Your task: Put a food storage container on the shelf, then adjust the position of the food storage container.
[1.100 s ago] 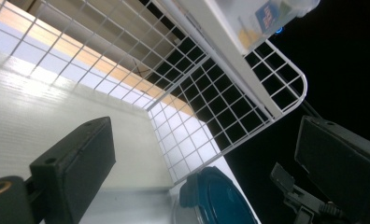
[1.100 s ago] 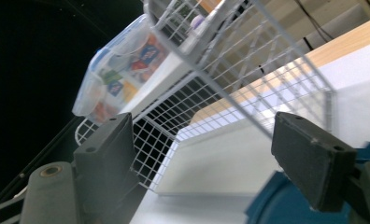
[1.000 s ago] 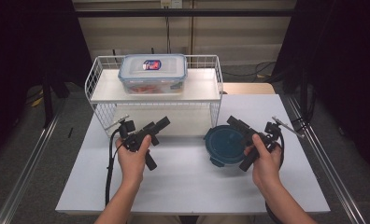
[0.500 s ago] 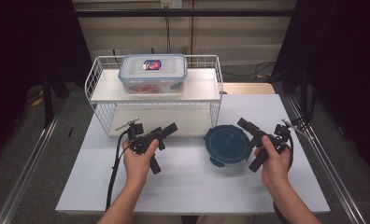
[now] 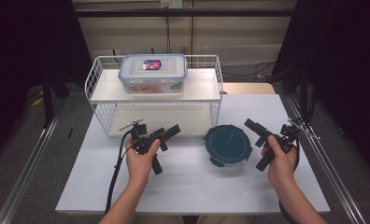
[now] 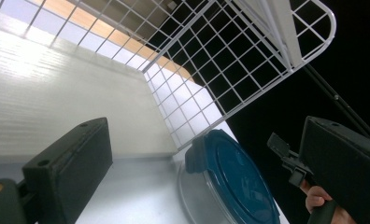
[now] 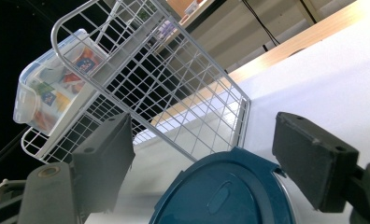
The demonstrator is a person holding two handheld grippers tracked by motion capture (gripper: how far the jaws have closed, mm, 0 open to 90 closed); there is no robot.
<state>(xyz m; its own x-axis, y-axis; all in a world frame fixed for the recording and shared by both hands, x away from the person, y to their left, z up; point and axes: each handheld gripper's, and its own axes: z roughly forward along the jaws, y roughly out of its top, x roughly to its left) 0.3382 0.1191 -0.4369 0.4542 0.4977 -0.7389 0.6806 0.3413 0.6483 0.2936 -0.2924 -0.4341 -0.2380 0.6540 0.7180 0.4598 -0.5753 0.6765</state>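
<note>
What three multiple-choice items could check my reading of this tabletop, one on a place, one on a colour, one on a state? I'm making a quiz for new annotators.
1. Where does the clear rectangular box stand?
A. on top of the white wire rack
B. on the table beside the round container
C. between the right tongs

2. What colour is the lid of the round container?
A. red
B. dark blue
C. white

3. How do the right tongs stand?
A. shut on the lid
B. open, with nothing gripped
C. shut on the rack's wire

Answers:
1. A: the high view shows it on the rack's top shelf.
2. B: both gripper views show a dark blue lid.
3. B: the jaws stand apart beside the container.
</note>
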